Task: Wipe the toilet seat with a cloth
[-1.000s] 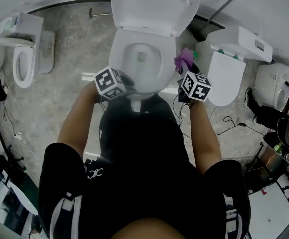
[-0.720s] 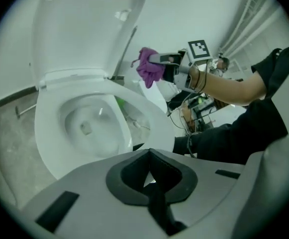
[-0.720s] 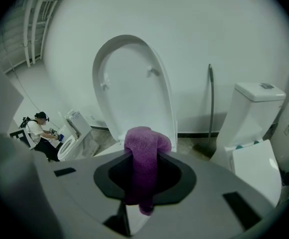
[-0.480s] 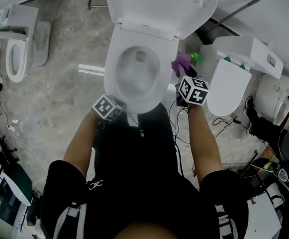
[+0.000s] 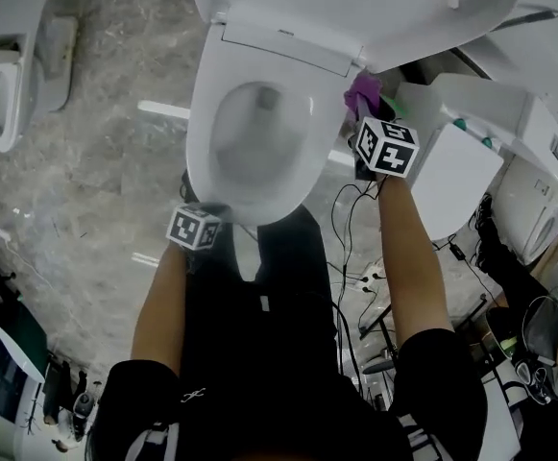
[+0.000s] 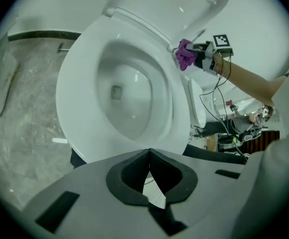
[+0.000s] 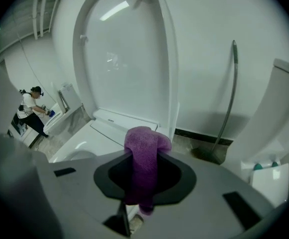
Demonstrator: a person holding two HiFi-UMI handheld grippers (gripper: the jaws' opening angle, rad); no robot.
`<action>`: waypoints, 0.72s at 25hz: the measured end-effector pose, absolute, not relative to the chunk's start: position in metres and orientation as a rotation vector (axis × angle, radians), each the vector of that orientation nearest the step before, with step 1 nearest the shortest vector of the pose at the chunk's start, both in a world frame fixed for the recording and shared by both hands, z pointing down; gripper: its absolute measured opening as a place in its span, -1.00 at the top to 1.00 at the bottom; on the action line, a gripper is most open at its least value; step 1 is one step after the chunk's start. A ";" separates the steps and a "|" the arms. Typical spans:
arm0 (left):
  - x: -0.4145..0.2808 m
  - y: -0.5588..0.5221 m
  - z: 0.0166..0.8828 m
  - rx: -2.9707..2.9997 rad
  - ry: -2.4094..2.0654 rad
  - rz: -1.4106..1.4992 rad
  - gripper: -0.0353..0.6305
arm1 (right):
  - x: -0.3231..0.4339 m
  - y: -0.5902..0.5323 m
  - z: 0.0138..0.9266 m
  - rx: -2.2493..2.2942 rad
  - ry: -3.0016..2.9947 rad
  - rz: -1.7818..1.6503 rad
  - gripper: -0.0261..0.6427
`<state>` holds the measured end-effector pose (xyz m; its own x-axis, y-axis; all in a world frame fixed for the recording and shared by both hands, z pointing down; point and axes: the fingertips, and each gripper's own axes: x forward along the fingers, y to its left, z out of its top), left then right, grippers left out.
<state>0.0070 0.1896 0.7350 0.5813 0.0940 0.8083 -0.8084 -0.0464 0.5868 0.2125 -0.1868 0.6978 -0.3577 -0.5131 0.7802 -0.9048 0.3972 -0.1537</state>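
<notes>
Toilet seat [image 5: 200, 147] is lying down, not yet wiped. Both hands are now sitting lower and closer to it than a second ago. Nearest, left hand-held gripper [image 6: 149, 156] is hanging at the front rim, jaws pressed together, empty. Farther, right hand-held gripper [image 7: 142, 178] is pinching the purple cloth [image 7: 144, 141] near the seat's rear right; wiping looks imminent.

— What sits between the jaws of the right gripper [image 7: 144, 156]?
— A purple cloth [image 7: 146, 141], pinched there, bunched on top, its tail hanging below.
— And beyond it?
— The lid [image 7: 119, 59] stands upright; the toilet seat [image 7: 72, 151] lies lower left. A metal rod [image 7: 230, 96] leans at the wall; a person [image 7: 30, 111] is far left.
</notes>
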 end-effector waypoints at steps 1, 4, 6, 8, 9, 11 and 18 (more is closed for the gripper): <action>0.006 0.190 0.743 1.432 -0.677 0.812 0.87 | 0.212 -0.193 0.706 1.202 -2.009 0.765 0.69; 0.004 0.191 0.764 1.415 -0.740 0.811 0.87 | 0.213 -0.209 0.728 1.206 -1.984 0.744 0.69; 0.004 0.192 0.776 1.395 -0.772 0.826 0.87 | 0.216 -0.215 0.741 1.207 -1.959 0.734 0.69; 0.004 0.192 0.786 1.383 -0.791 0.849 0.87 | 0.218 -0.218 0.753 1.204 -1.943 0.732 0.69; 0.004 0.192 0.790 1.383 -0.794 0.856 0.87 | 0.218 -0.219 0.758 1.203 -1.940 0.733 0.69; 0.005 0.191 0.793 1.389 -0.788 0.849 0.87 | 0.217 -0.220 0.766 1.206 -1.939 0.744 0.69; 0.009 0.191 0.787 1.432 -0.756 0.836 0.87 | 0.206 -0.215 0.776 1.265 -1.992 0.840 0.69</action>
